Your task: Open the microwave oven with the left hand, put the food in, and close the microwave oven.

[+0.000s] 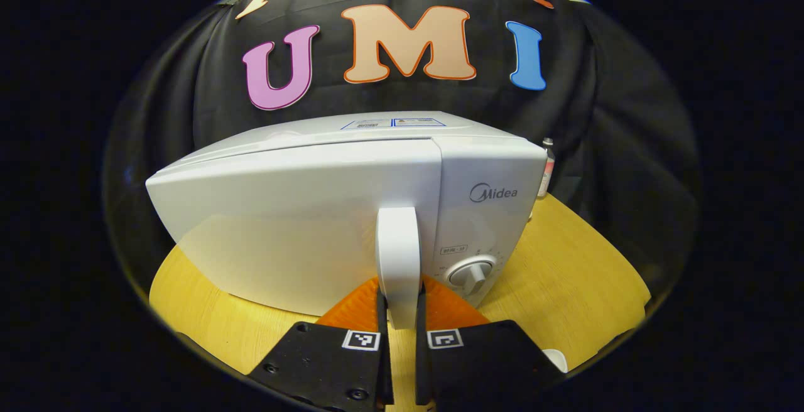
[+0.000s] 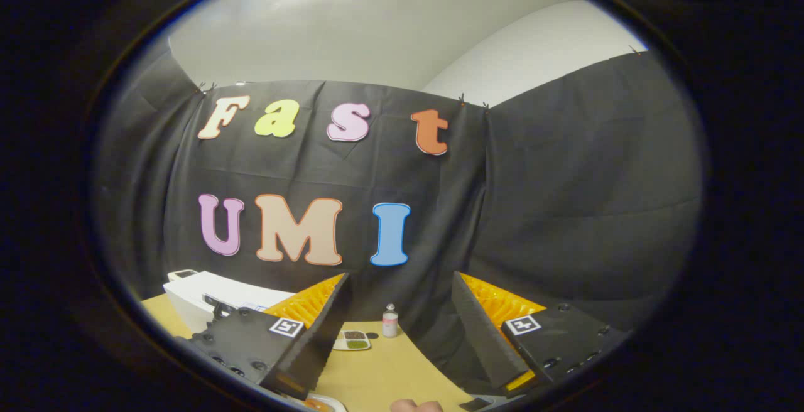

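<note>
Left gripper view shows the microwave oven [image 1: 352, 211] standing on the wooden table [image 1: 565, 274], with its white door closed and turned toward the camera. The left gripper [image 1: 399, 311] is at 6 o'clock in this view, and its two fingers press from both sides on the vertical door handle [image 1: 398, 261], so the jaws are pinching the handle near its lower end. At 3 o'clock from the handle is the round control knob [image 1: 472, 272] on the control panel. Behind the right edge of the oven, at about 2 o'clock, a small bottle [image 1: 548, 170] stands near the black cloth wall. Right gripper view looks more upward, toward the cloth wall and the pale ceiling. The right gripper [image 2: 402, 330] is at 6 o'clock with its jaws spread wide apart and nothing between them. Between the fingers, farther on the table, I can see the same small bottle [image 2: 390, 321] and just beside it, at its 9 o'clock, a small tray [image 2: 352, 339] with dark and green contents. The white oven [image 2: 207, 299] appears at 8 o'clock. At the bottom edge a plate rim [image 2: 320, 403] with something orange is visible; I cannot tell what food it is.
</note>
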A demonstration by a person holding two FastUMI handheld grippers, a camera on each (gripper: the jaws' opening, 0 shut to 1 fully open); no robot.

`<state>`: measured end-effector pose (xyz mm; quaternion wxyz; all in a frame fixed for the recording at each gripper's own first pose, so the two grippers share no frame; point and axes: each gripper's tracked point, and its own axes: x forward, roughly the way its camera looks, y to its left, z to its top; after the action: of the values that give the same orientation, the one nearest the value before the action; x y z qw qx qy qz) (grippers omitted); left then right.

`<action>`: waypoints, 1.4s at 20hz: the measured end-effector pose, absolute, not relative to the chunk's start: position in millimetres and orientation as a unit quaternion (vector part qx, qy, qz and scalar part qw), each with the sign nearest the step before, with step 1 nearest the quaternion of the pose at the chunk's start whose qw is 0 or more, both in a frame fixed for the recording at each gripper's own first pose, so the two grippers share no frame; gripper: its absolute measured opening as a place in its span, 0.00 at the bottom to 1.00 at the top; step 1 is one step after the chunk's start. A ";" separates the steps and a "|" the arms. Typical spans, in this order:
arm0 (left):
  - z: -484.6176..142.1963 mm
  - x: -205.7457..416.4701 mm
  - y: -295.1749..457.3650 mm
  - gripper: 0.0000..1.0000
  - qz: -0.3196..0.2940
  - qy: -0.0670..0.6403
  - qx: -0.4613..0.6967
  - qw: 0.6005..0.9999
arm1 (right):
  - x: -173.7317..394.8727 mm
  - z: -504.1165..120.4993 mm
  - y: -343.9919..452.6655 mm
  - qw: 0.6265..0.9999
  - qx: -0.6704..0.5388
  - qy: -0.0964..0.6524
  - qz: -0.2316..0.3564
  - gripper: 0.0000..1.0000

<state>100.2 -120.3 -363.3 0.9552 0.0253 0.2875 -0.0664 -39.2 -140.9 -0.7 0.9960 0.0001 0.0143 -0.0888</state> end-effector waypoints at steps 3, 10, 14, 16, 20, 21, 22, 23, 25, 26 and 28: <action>-363.0 98.9 -122.0 0.12 -0.090 0.297 0.021 0.950 | -39.6 -1.7 -138.7 0.996 0.012 0.015 -0.083 0.96; -360.9 94.2 -122.4 0.05 -0.108 0.313 0.022 0.943 | -40.6 3.2 -125.9 0.998 0.017 0.011 -0.065 0.96; -354.6 54.8 -113.5 0.05 -0.118 0.290 0.019 0.949 | -42.2 0.1 -122.1 0.998 0.017 0.012 -0.066 0.96; -353.9 25.5 -103.3 0.04 -0.129 0.289 0.018 0.949 | -39.0 -5.1 -111.2 0.998 0.025 0.016 -0.055 0.96; -347.0 -23.6 -76.7 0.04 -0.132 0.282 0.001 0.950 | -29.0 -15.7 -86.3 0.999 0.015 0.023 -0.032 0.96; -347.2 -33.9 -69.0 0.04 -0.128 0.284 0.001 0.950 | -27.7 -18.1 -78.3 0.999 0.016 0.026 -0.025 0.96; -344.1 -44.5 -59.8 0.04 -0.124 0.280 0.002 0.952 | -27.2 -20.7 -70.4 0.999 0.017 0.027 -0.018 0.96; -342.9 -54.6 -51.3 0.04 -0.121 0.278 0.006 0.953 | -25.9 -23.2 -63.4 0.999 0.017 0.030 -0.013 0.97; -340.2 -72.5 -32.1 0.05 -0.113 0.277 0.006 0.954 | -24.7 -27.8 -51.4 0.999 0.017 0.033 -0.005 0.96; -338.5 -81.2 -21.5 0.05 -0.108 0.277 -0.002 0.955 | -25.7 -31.9 -43.2 0.999 0.016 0.038 0.002 0.96; -335.5 -99.0 1.1 0.07 -0.097 0.277 -0.002 0.956 | -26.3 -34.7 -29.6 0.999 0.014 0.040 0.013 0.97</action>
<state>-99.0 1.1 -335.5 0.9559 -0.0024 0.2771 -0.0974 -26.3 -29.6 -34.7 0.9990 0.0140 0.0400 0.0126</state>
